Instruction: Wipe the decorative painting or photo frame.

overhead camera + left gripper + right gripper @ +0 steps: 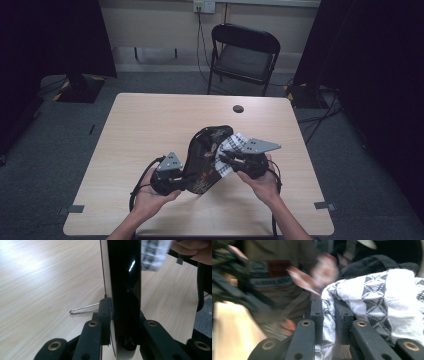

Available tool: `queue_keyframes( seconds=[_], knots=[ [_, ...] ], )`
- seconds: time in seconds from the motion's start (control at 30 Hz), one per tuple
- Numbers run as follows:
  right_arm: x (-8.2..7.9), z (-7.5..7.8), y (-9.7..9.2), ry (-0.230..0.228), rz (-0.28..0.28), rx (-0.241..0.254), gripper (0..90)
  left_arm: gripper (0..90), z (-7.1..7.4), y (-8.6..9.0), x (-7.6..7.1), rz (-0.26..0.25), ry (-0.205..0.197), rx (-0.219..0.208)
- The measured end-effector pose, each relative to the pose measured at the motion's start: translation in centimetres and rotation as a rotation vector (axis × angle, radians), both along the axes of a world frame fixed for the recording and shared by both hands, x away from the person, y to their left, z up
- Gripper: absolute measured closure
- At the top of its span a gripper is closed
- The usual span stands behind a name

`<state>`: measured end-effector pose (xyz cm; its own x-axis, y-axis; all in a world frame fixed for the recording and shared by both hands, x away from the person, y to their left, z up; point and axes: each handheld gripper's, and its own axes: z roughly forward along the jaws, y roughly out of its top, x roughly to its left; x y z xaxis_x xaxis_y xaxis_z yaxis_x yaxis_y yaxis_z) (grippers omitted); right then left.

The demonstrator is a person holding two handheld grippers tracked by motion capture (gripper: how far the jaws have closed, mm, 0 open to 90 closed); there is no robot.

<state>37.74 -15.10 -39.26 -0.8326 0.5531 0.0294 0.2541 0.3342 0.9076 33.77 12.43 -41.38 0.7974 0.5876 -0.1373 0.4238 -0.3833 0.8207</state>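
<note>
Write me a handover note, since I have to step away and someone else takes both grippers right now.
Left tool: shut on the rim of the black lacquered tray, holding it tilted up off the wooden table.
Right tool: shut on the black-and-white patterned cloth, which is pressed against the tray's glossy decorated face near its upper right edge.
Done: tray lifted and steadied, cloth gripped and brought to the surface.
Left: probably wiping the rest of the tray's face, then setting the tray flat and releasing the cloth. How much is already wiped cannot be told.
</note>
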Motion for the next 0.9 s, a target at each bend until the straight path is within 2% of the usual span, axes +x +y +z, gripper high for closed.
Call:
queue_keyframes(
  seconds=[0.03,0.07,0.1,0.2,0.23,0.33,0.37,0.43,0.57,0.8,0.83,0.9],
  knots=[
    [-0.4,0.2,0.6,-0.005,0.026,0.008,79.2,77.3,0.0,0.0,0.0,0.001,0.000,0.001],
    [-0.4,0.2,0.6,-0.005,0.026,0.008,79.2,77.3,0.0,0.0,0.0,0.001,0.000,0.001],
    [-0.9,0.5,1.3,-0.021,0.052,-0.005,79.2,77.4,0.0,0.1,0.0,-0.002,0.000,0.004],
    [-0.9,0.5,1.4,-0.023,0.056,-0.006,79.3,77.6,0.0,0.1,0.1,0.000,0.000,0.001],
    [-0.4,0.1,0.8,-0.007,0.042,0.003,79.4,77.7,0.1,0.1,0.1,0.001,0.001,0.003],
    [0.1,-0.4,0.0,-0.001,0.011,-0.006,79.4,77.6,0.1,0.1,0.1,0.001,0.000,0.003],
    [1.1,-1.1,-1.3,0.023,-0.045,-0.003,79.4,77.6,0.1,0.1,0.1,0.001,0.000,0.003],
    [1.7,-1.7,-2.1,0.036,-0.081,-0.011,79.4,77.6,0.1,0.1,0.1,0.000,-0.001,0.008],
    [2.1,-2.4,-2.8,0.059,-0.103,-0.018,79.4,77.6,0.2,0.0,0.1,0.001,-0.002,0.008],
    [0.8,-1.9,-1.1,0.049,-0.039,-0.030,79.2,77.6,0.2,0.0,0.3,-0.002,-0.002,0.008],
    [0.3,-1.8,-0.3,0.040,-0.010,-0.036,79.1,77.6,0.2,0.1,0.3,0.000,-0.003,0.006],
    [0.2,-1.9,0.0,0.041,0.008,-0.040,79.1,77.6,0.2,0.1,0.3,-0.003,-0.003,0.009]
  ],
)
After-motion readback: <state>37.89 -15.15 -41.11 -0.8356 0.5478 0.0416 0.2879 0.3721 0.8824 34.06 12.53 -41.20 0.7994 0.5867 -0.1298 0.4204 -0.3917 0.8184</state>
